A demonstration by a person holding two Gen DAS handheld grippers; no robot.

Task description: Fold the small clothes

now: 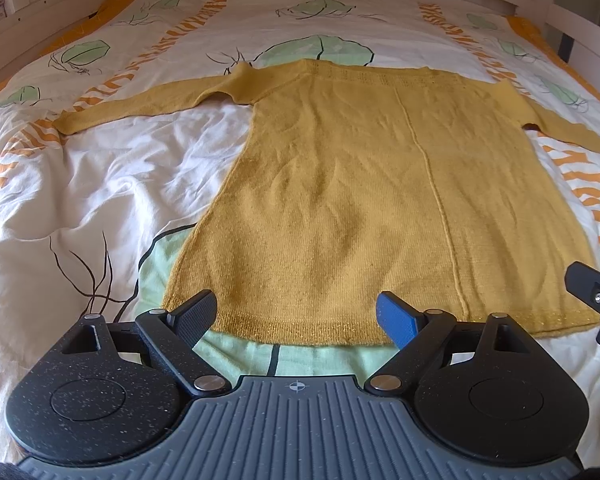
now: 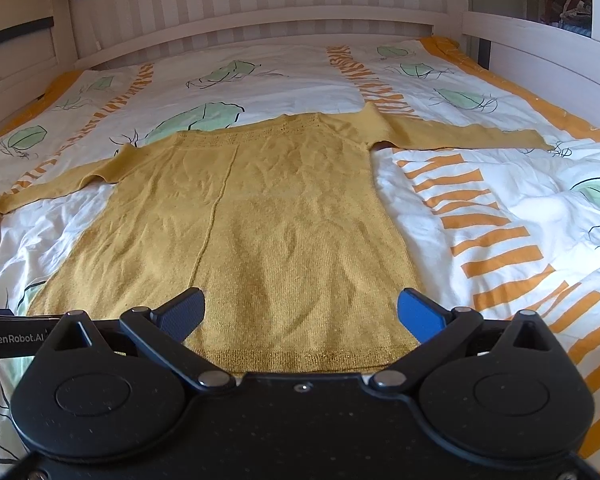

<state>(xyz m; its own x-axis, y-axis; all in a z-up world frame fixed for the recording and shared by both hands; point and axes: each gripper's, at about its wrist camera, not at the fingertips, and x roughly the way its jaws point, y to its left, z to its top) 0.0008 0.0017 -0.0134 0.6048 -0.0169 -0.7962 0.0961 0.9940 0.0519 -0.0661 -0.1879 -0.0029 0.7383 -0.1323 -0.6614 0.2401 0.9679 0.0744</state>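
Note:
A mustard-yellow knit sweater (image 1: 360, 200) lies flat on the bed with both sleeves spread out sideways and the hem nearest me. It also shows in the right wrist view (image 2: 260, 220). My left gripper (image 1: 296, 318) is open and empty, just above the left part of the hem. My right gripper (image 2: 300, 314) is open and empty, over the right part of the hem. The right gripper's edge shows at the far right of the left wrist view (image 1: 596, 300).
The sweater lies on a white duvet (image 1: 80, 184) with green leaf and orange stripe print. A white slatted bed frame (image 2: 260, 20) runs along the far side, and a side rail (image 2: 548, 56) stands at the right.

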